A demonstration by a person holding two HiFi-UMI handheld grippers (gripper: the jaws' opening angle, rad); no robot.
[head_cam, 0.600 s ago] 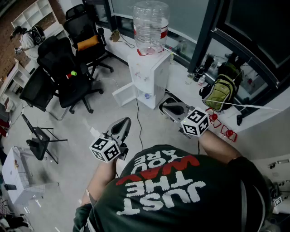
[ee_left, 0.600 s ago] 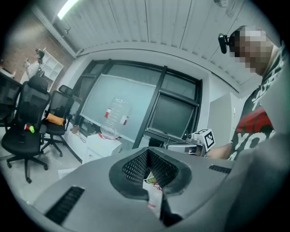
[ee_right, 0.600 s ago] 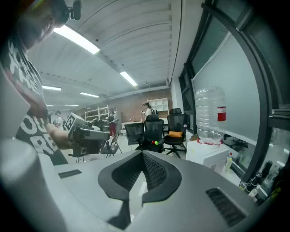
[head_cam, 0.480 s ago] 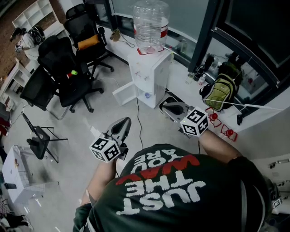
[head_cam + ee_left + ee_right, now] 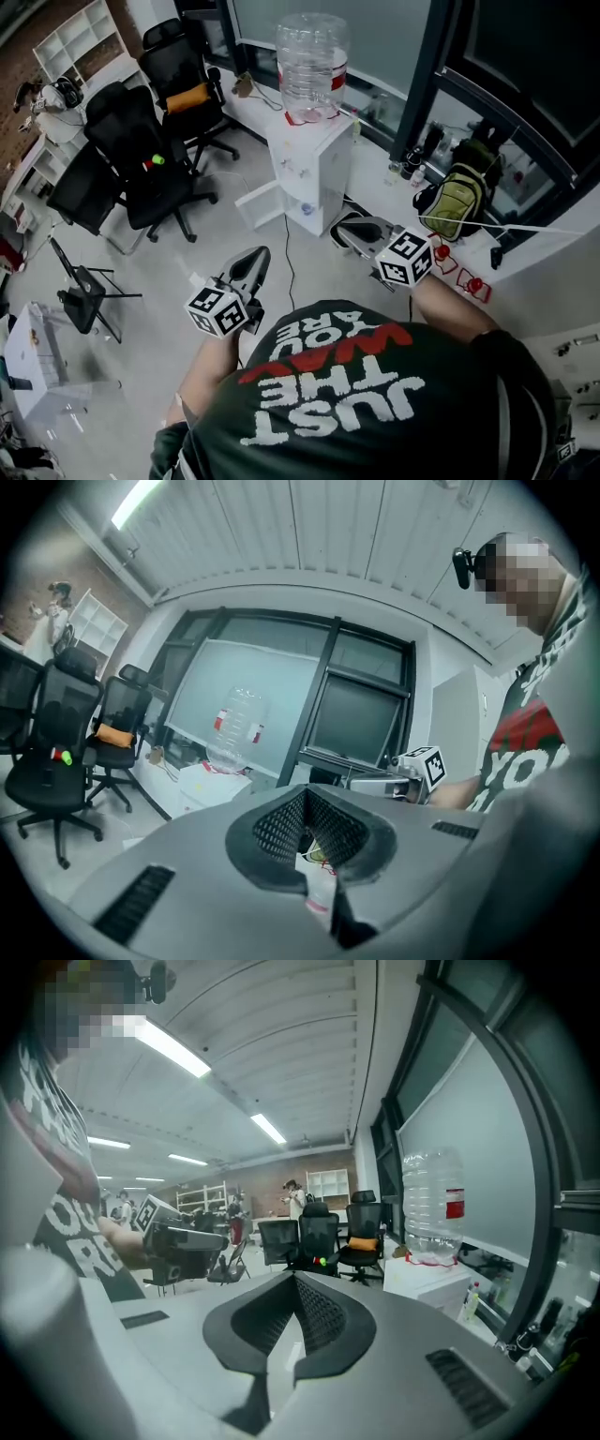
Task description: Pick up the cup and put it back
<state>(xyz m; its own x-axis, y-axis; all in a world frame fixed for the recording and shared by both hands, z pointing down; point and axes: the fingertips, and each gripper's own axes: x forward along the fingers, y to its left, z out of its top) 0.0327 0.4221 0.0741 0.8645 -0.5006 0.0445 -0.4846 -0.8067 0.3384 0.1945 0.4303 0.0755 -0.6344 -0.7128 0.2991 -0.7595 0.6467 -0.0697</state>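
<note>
Office floor (image 5: 150, 281), left gripper (image 5: 255, 255), right gripper (image 5: 347, 229) forward

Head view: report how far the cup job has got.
Done: nothing visible. In hand: nothing; the left gripper and right gripper are both shut and empty, held out toward the water dispenser. Remaining: everything, finding, lifting and replacing the cup, which I cannot make out here.

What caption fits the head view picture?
A person holds a left hand-held gripper and a right hand-held gripper, both shut, facing a water dispenser.
</note>
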